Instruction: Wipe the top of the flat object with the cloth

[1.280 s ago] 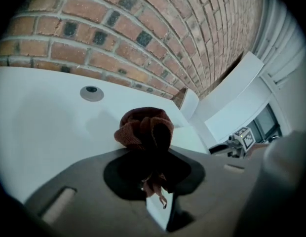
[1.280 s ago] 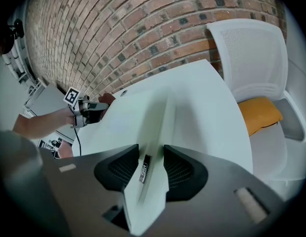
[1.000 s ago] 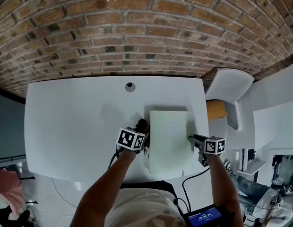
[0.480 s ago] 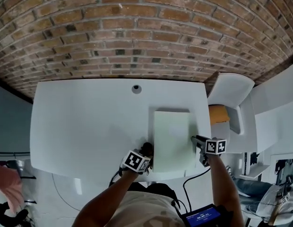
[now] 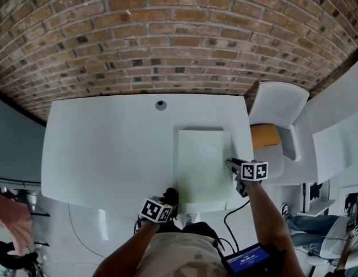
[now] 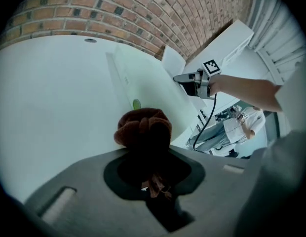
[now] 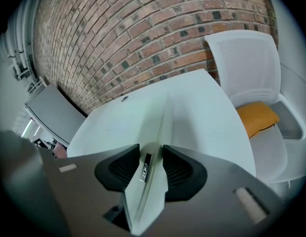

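A pale, flat rectangular object lies on the white table, toward its right side. My right gripper holds the object's right edge, and in the right gripper view that edge sits between the two pads of the right gripper. My left gripper is at the table's near edge, just left of the object's near corner, shut on a bunched dark brown cloth. In the left gripper view the cloth bulges out past the jaws above the table, beside the object.
A white chair with an orange cushion stands right of the table. A small round grommet sits near the table's far edge. A brick wall runs behind. A blue-screened device hangs at the person's waist.
My left gripper has carried the cloth along the object's left side toward the table's near edge. The right gripper has stayed on the object's right edge.
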